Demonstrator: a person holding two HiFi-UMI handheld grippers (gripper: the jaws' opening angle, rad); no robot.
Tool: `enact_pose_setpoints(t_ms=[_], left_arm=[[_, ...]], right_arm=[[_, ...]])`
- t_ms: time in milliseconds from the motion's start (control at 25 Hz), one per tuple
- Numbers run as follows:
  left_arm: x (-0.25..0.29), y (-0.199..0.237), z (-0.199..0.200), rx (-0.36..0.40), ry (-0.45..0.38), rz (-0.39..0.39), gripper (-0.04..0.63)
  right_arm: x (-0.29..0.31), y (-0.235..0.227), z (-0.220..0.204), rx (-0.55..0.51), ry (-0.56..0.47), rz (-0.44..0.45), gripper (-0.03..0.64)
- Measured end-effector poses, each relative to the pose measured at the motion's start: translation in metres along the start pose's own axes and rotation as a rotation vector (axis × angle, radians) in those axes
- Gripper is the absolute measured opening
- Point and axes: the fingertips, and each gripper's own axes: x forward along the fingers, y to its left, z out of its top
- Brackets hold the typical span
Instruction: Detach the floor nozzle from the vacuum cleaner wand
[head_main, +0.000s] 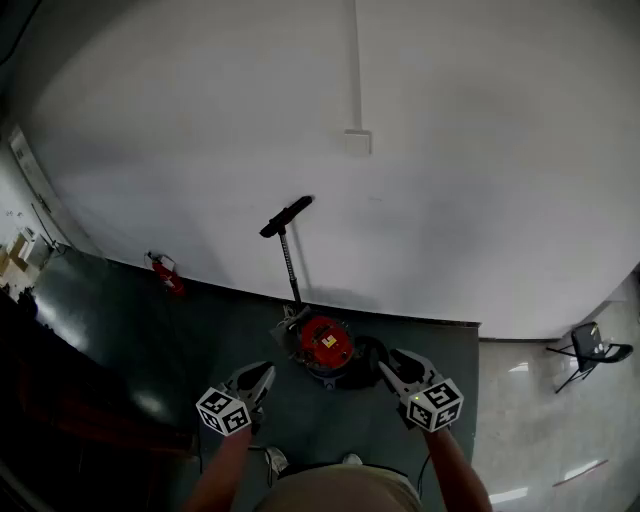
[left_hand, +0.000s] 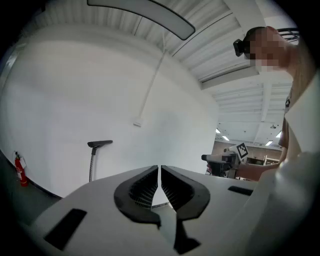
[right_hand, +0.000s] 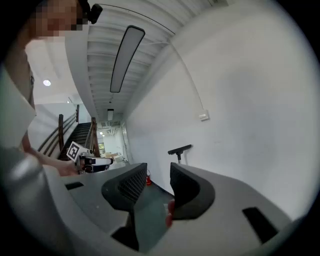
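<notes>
The vacuum's red canister (head_main: 324, 345) sits on the dark floor just ahead of me. Its wand (head_main: 289, 262) stands up against the white wall, with the black floor nozzle (head_main: 286, 216) at its top end. The nozzle (left_hand: 100, 143) also shows in the left gripper view, and the same nozzle (right_hand: 180, 149) in the right gripper view, far beyond the jaws. My left gripper (head_main: 268, 370) hangs left of the canister, jaws shut and empty (left_hand: 159, 167). My right gripper (head_main: 385, 368) hangs right of the canister, jaws drawn in with a narrow empty gap (right_hand: 159, 172).
A red fire extinguisher (head_main: 165, 272) stands by the wall at the left. A black chair (head_main: 590, 348) is on the lighter floor at the far right. A small box with a conduit (head_main: 357, 141) is mounted on the wall above the nozzle. Stairs (right_hand: 75, 135) rise further left.
</notes>
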Motion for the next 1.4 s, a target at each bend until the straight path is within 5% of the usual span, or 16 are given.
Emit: enact_pose_setpoints(t_ms=[520, 800, 1400], left_arm=[[0.006, 0.001, -0.003, 0.001, 0.011, 0.012, 0.009], [-0.004, 0.018, -0.004, -0.010, 0.005, 0.025, 0.009], [-0.077, 0.137, 0.022, -0.008, 0.034, -0.002, 0.009]], right_arm=[[-0.001, -0.011, -0.010, 0.035, 0.019, -0.016, 0.149], [0.021, 0.001, -0.016, 0.187, 0.016, 0.036, 0.152], [0.131, 0.072, -0.016, 0.293, 0.020, -0.019, 0.152]])
